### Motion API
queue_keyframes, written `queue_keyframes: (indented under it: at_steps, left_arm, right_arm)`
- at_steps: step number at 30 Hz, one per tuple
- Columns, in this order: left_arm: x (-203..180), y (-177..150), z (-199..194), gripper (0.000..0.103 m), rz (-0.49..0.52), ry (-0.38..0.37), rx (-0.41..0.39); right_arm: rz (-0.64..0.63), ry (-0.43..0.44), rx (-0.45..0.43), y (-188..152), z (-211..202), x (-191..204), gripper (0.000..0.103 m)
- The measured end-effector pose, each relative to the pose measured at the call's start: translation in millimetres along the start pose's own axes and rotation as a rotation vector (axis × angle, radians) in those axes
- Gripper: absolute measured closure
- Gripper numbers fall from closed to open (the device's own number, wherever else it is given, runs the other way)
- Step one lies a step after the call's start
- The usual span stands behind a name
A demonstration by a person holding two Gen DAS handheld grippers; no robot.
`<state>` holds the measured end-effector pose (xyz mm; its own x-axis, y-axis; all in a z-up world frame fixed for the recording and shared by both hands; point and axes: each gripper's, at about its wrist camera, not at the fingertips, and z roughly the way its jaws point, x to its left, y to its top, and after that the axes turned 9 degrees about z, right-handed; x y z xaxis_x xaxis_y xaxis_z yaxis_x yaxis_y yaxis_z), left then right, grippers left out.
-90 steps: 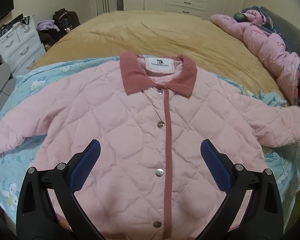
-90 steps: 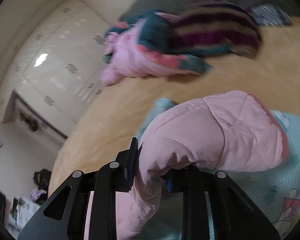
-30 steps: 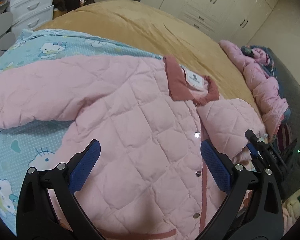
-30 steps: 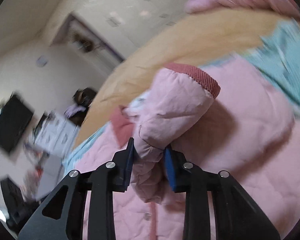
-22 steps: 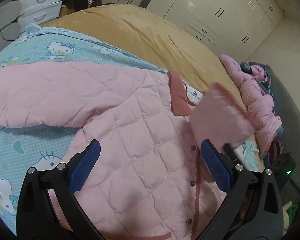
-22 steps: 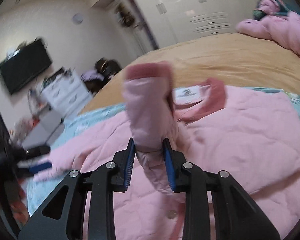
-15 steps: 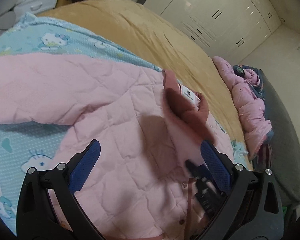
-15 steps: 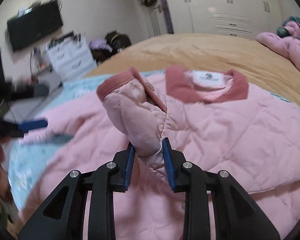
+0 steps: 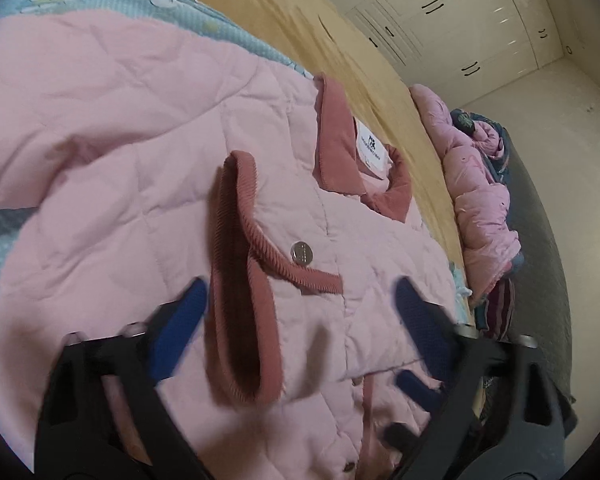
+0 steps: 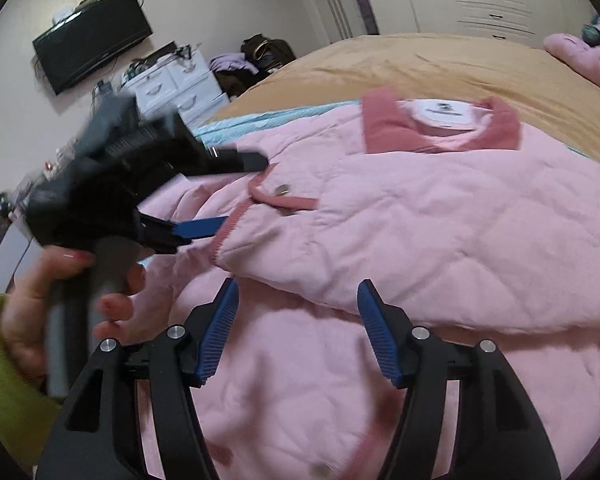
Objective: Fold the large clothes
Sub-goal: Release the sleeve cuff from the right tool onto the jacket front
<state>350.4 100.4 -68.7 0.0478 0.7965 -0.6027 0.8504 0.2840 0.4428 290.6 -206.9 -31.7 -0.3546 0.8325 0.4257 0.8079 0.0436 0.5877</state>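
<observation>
While both tongs gape, left tongs [image 10: 236,192] (tilted) flank cuff [image 9: 240,280].

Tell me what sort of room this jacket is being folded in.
A home bedroom, most likely. The pink jacket lies on a bed with a tan cover, white built-in wardrobes line the far wall, and a wall-mounted TV hangs above a white drawer chest.

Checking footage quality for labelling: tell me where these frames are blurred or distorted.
Left wrist view: left claw smeared by motion, jacket cuff soft, wardrobe lines bowed by fisheye. Right wrist view: right claw sharp, the other gripper and hand streaked, collar slightly soft.
</observation>
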Motion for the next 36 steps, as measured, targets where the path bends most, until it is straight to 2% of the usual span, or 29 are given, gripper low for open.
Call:
queue_keyframes:
  at_steps: [1,3,4,6,10,14,16,20,24,30,33,36]
  left_arm:
    - [0,0,3,0.043,0.0,0.001,0.0]
    - [-2,1,12,0.087,0.014,0.002,0.015]
    - [-7,2,14,0.091,0.037,0.032,0.018]
    - [-18,5,13,0.096,0.078,0.046,0.008]
    - [-62,15,-16,0.099,0.224,0.014,-0.08]
    - [-105,35,-50,0.099,0.408,0.078,-0.211]
    - [-108,46,-56,0.099,0.446,0.109,-0.241]
    - [-83,61,-36,0.099,0.428,0.177,-0.217]
    - [-49,59,-9,0.099,0.386,0.224,-0.15]
    - [-16,48,17,0.098,0.355,0.274,-0.082]
    - [-6,42,26,0.097,0.347,0.293,-0.046]
    - [2,36,34,0.093,0.338,0.305,-0.006]
  right_arm:
    - [0.005,-0.011,-0.012,0,-9,-7,0.042]
    - [0.019,-0.028,-0.025,0,-21,-21,0.042]
    - [0.029,-0.044,-0.034,-1,-29,-29,0.042]
    - [0.045,-0.074,-0.052,-2,-42,-45,0.042]
    - [0.132,-0.129,-0.097,-5,-69,-82,0.043]
    - [0.179,-0.191,-0.203,5,-94,-102,0.043]
    - [0.19,-0.256,-0.254,18,-98,-109,0.043]
    - [0.216,-0.352,-0.271,41,-80,-122,0.042]
    - [0.239,-0.415,-0.202,53,-48,-131,0.042]
    - [0.286,-0.471,-0.135,52,-23,-150,0.042]
    - [0.36,-0.473,-0.065,46,-7,-170,0.042]
    - [0.367,-0.473,-0.029,42,2,-178,0.042]
